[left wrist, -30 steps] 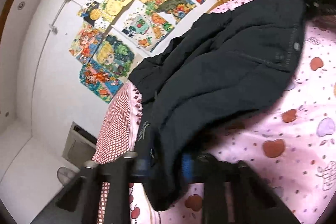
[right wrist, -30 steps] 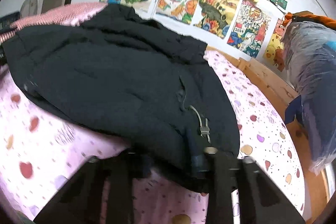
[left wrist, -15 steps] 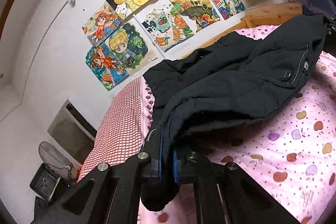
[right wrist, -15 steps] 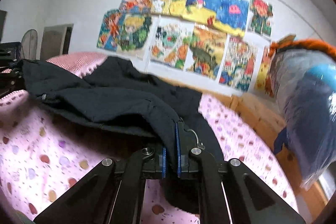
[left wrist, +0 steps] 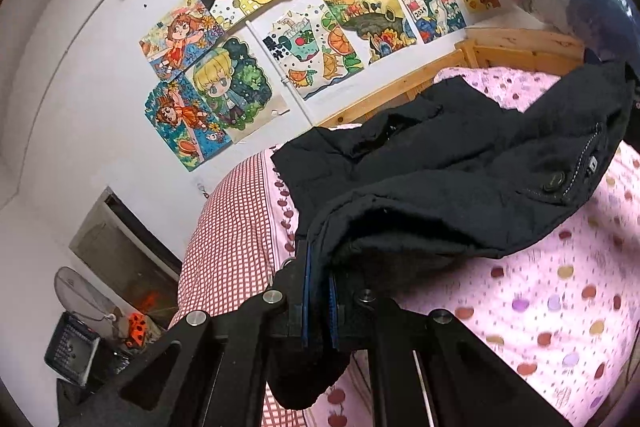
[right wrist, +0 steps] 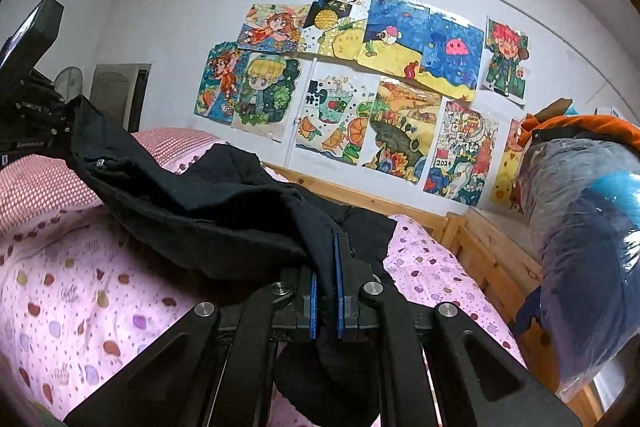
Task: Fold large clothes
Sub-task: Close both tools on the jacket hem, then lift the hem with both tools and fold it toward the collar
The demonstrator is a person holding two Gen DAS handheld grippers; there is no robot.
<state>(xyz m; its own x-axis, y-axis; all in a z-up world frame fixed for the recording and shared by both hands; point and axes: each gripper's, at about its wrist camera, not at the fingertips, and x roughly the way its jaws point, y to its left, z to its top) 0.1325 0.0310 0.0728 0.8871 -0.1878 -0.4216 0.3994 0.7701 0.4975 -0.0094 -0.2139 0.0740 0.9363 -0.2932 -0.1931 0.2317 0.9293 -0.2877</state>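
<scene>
Two grippers grip one black jacket (left wrist: 460, 163) | left gripper (left wrist: 319, 301) fingers pinched on its hem, lower centre | right gripper (right wrist: 325, 301) likewise | jacket lifted, rest draped over pink bed (right wrist: 80, 291) | fold judged barely begun, no neat layers yet

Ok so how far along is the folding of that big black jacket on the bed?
Early on. Done: both grips are made. The left gripper and right gripper are each shut on an edge of the black jacket. In hand: that edge is raised above the pink bedspread, the far side resting on the bed. Left: no neat fold shows, so the folding itself remains.
</scene>
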